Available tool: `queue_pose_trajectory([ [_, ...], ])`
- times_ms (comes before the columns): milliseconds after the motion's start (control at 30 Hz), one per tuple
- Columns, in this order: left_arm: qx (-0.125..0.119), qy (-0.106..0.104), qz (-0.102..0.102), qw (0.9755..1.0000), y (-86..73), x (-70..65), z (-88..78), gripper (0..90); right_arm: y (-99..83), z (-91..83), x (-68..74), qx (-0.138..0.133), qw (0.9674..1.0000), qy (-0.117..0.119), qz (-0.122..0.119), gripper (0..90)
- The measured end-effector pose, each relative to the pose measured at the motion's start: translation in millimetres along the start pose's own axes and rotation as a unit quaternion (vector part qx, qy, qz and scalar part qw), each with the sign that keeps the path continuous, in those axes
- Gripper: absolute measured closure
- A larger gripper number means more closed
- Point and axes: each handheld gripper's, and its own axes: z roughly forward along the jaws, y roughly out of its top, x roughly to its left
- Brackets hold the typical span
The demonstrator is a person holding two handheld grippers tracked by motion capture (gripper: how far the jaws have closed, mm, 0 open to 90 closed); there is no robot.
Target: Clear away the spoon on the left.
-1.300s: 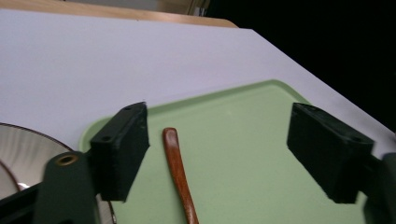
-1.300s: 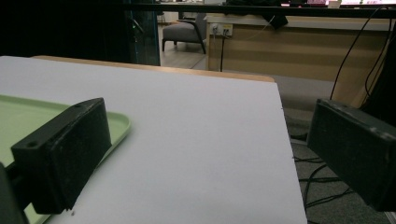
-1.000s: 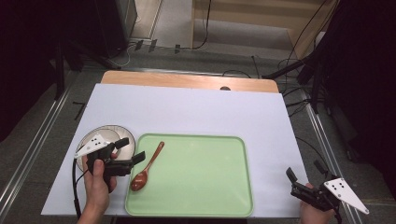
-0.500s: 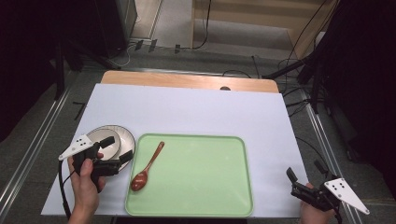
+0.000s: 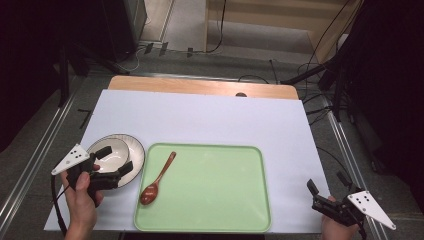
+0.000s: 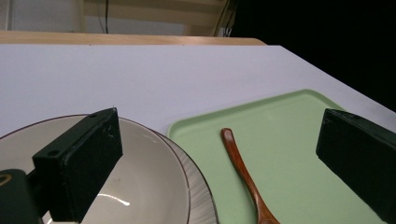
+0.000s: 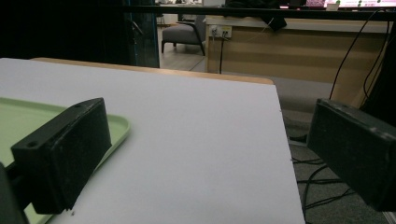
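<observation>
Left gripper [image 5: 114, 164] hovers over the near left of the table [image 5: 210, 120], jaws spread wide, nothing between them; they have just been opening. One jaw hangs above the bowl [image 5: 111, 153], the other over the plate [image 5: 134, 150] rim on the side toward the tray [image 5: 220, 190]. The left gripper view puts the bowl [image 6: 140, 186] right under one jaw, white and sitting on the plate [image 6: 201, 200]. Just right of that, touching nothing of the gripper, the wooden spoon [image 5: 158, 179] lies in the green tray, bowl end near, handle slanting far and right; the spoon [image 6: 243, 172] is apart from the other jaw. Between gripper and spoon stands the plate rim and the tray's left lip. Right gripper [image 5: 327, 194] sits at the near right table edge, well apart, jaws also spread, gripping nothing, tray corner [image 7: 116, 126] to its left
</observation>
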Motion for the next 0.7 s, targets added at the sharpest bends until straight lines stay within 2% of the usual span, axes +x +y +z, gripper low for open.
queue_pose_trajectory([
  [300, -0.010, 0.018, 0.008, 0.9998, 1.9, 7.4, -14.2, 0.0, 0.5, -0.2, 0.4, -0.001, 1.0000, 0.000, -0.001, 0.0],
  [500, -0.009, 0.020, 0.017, 0.9996, -1.5, 13.1, -19.6, 0.0, 0.4, -0.4, -0.1, -0.002, 1.0000, 0.000, 0.001, 0.0],
  [700, -0.006, 0.035, 0.016, 0.9992, -6.1, 21.3, -28.7, 0.0, 0.9, -1.3, -0.4, -0.003, 1.0000, -0.002, 0.000, 0.0],
])
